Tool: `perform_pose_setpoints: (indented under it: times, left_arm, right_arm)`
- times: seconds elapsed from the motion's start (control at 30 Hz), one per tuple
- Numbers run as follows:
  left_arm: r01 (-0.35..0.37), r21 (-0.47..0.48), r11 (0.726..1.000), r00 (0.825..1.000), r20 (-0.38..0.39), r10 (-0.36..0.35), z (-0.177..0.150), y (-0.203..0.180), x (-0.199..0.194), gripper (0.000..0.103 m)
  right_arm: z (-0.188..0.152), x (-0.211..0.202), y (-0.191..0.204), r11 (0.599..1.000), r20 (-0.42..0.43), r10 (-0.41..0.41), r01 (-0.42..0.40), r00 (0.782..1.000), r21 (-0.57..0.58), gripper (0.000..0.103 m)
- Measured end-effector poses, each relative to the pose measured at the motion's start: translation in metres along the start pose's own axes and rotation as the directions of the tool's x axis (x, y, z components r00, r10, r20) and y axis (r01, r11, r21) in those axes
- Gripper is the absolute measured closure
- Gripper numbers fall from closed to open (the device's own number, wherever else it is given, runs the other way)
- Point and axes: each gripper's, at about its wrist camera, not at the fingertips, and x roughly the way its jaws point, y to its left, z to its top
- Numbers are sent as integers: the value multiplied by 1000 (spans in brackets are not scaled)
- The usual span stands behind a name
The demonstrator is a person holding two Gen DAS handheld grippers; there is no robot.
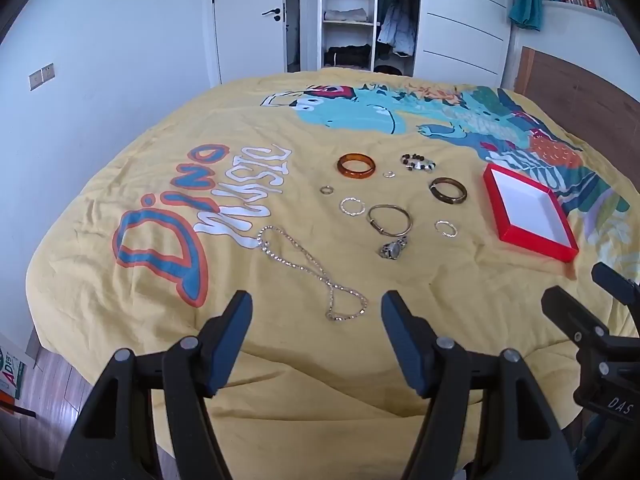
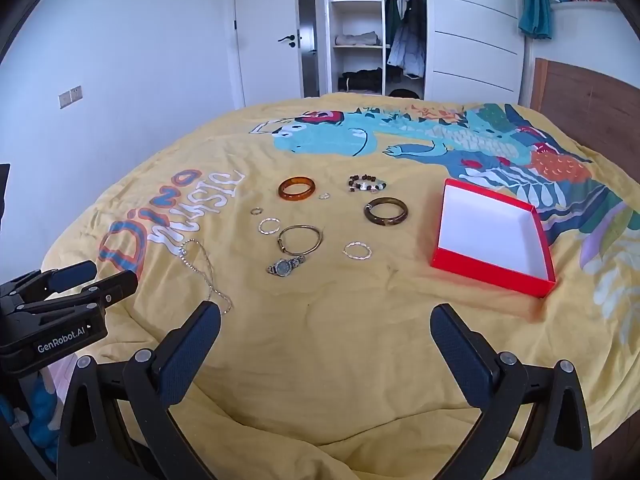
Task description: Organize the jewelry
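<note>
Jewelry lies spread on a yellow bedspread (image 1: 280, 360): a silver chain necklace (image 1: 308, 272), an amber bangle (image 1: 356, 165), a dark bangle (image 1: 448, 191), a beaded bracelet (image 1: 418, 162), a thin metal bangle (image 1: 390, 220), a wristwatch (image 1: 394, 248) and several small silver rings. An empty red box (image 1: 528, 212) with a white inside sits to their right, also in the right wrist view (image 2: 492, 236). My left gripper (image 1: 316, 308) is open, just short of the necklace. My right gripper (image 2: 326, 320) is open and empty above bare bedspread.
The bed fills the middle of the room. A wooden headboard (image 2: 588, 92) is at the right. An open wardrobe (image 2: 376, 28) and a white door (image 2: 268, 36) stand beyond the far edge. Wood floor (image 1: 52, 380) shows at the near left.
</note>
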Motion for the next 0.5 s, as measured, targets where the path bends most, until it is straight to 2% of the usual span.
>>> perform_pose_setpoints:
  times: [0.13, 0.2, 0.33, 0.5]
  left_arm:
    - [-18, 21, 1000, 1000, 11, 18, -1, -6, -2, 37]
    - [-13, 27, 1000, 1000, 8, 13, 0, -18, -7, 37]
    - [6, 27, 1000, 1000, -7, -6, 1, -20, -8, 37]
    - [26, 31, 999, 1000, -6, -25, -3, -13, -4, 37]
  right_arm:
    - [-1, -1, 0, 1000, 3, 19, -19, 1000, 7, 0]
    - [-1, -1, 0, 1000, 6, 11, -11, 1000, 9, 0]
    - [0, -10, 4, 999, 28, 23, -24, 999, 23, 0]
    - [-1, -15, 3, 999, 64, -35, 34, 997, 17, 0]
